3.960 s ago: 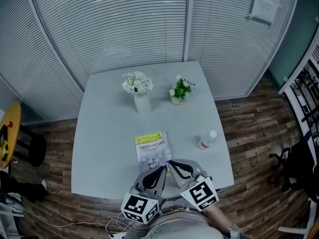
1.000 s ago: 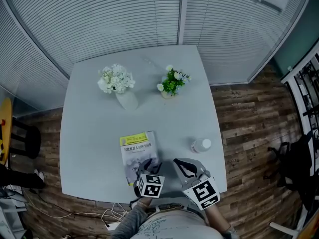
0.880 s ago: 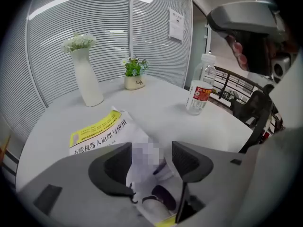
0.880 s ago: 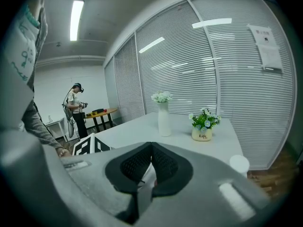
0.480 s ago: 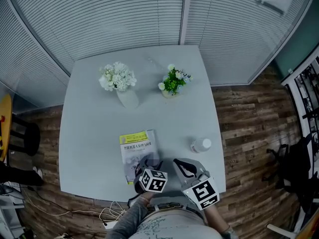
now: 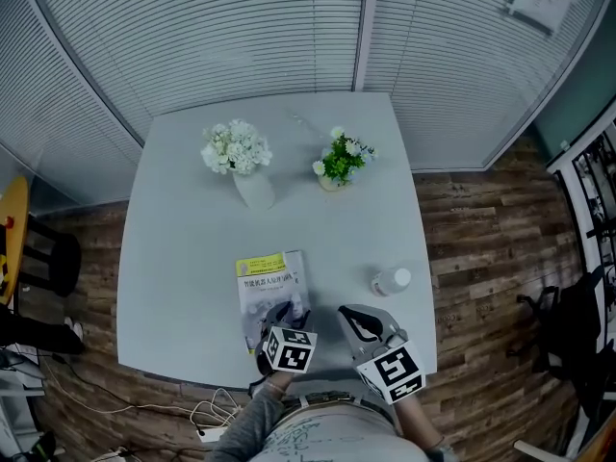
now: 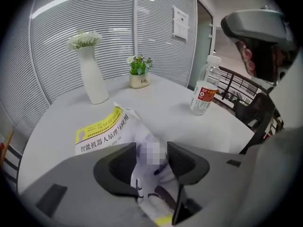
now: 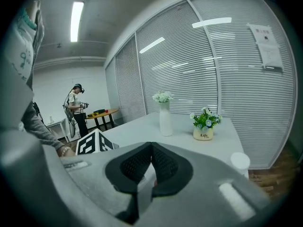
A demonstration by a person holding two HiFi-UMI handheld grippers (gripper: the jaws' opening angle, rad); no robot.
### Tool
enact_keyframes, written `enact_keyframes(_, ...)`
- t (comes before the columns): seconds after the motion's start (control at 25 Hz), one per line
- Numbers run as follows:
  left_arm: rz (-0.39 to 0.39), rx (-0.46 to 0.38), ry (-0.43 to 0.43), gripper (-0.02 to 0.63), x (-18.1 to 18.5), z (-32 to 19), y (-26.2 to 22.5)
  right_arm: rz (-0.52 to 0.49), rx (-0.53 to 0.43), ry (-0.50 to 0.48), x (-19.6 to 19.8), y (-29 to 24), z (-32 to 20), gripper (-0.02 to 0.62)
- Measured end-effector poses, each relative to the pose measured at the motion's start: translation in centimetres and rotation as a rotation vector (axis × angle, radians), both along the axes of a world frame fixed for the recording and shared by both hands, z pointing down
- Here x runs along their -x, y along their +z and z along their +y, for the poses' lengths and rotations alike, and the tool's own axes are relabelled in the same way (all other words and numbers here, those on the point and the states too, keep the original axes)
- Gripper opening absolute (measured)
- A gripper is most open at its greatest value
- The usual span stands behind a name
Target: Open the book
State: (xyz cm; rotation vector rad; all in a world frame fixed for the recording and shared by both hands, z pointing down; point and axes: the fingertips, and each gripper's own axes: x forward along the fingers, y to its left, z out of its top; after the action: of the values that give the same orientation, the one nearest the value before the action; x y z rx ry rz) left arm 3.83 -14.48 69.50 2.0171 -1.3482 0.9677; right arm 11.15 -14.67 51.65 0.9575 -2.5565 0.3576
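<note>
The book [image 6: 269,287] lies shut on the white table [image 6: 183,258], its yellow-topped cover [image 7: 102,134] facing up. My left gripper [image 6: 282,318] points steeply down over the book's near edge. Its jaws have just been closing. In the left gripper view the left gripper [image 7: 152,150] still has a gap, and the cover's picture shows through it. I see no pad clamping the cover. My right gripper [image 6: 345,314] rests just right of the book, near the table's front edge. In the right gripper view the right gripper [image 8: 151,148] is shut with nothing in it.
A capped bottle [image 6: 391,281] stands right of the book. A white vase of flowers [image 6: 252,186] and a small potted plant [image 6: 337,166] stand at the far side. Blinds close off the back. A person [image 8: 75,108] stands by a yellow table [image 8: 102,112] at the left.
Since four seconds ago my left gripper has gone forward from the table's front edge onto the book's near end. Over the last second it barely shifted. The right gripper stayed put.
</note>
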Motion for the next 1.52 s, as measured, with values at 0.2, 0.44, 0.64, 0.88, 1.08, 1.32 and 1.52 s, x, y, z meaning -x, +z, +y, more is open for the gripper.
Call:
enact_keyframes(0.2, 0.031, -0.015, -0.048, 0.156, 0.8, 0.4, -1.1, 0.000, -0.007, -0.024, 0.4, -0.3, 1.0, 0.002)
enact_keyframes(0.44, 0.076, -0.036, -0.121, 0.114, 2.0, 1.2, -2.3, 0.001, -0.013, -0.059, 1.0, -0.6, 2.3, 0.002)
enact_keyframes(0.64, 0.163, -0.040, -0.202, 0.075, 3.0, 1.9, -3.3, 0.004, -0.027, -0.080, 1.5, -1.2, 3.6, 0.002)
enact_keyframes(0.88, 0.256, -0.042, -0.279, 0.040, 4.2, 2.2, -4.1, 0.013, -0.030, -0.078, 1.7, -1.3, 4.5, 0.002)
enact_keyframes(1.08, 0.267, -0.040, -0.277, 0.021, 5.2, 2.6, -4.2, 0.020, -0.029, -0.061, 2.0, -1.3, 5.0, 0.002)
enact_keyframes(1.32, 0.300, -0.027, -0.274, 0.011, 6.2, 2.6, -4.2, 0.011, -0.033, -0.024, 3.0, -1.7, 5.0, 0.002)
enact_keyframes(1.52, 0.307, -0.021, -0.221, 0.006, 6.5, 2.6, -4.2, 0.025, -0.026, -0.010, 4.3, -1.2, 5.1, 0.002)
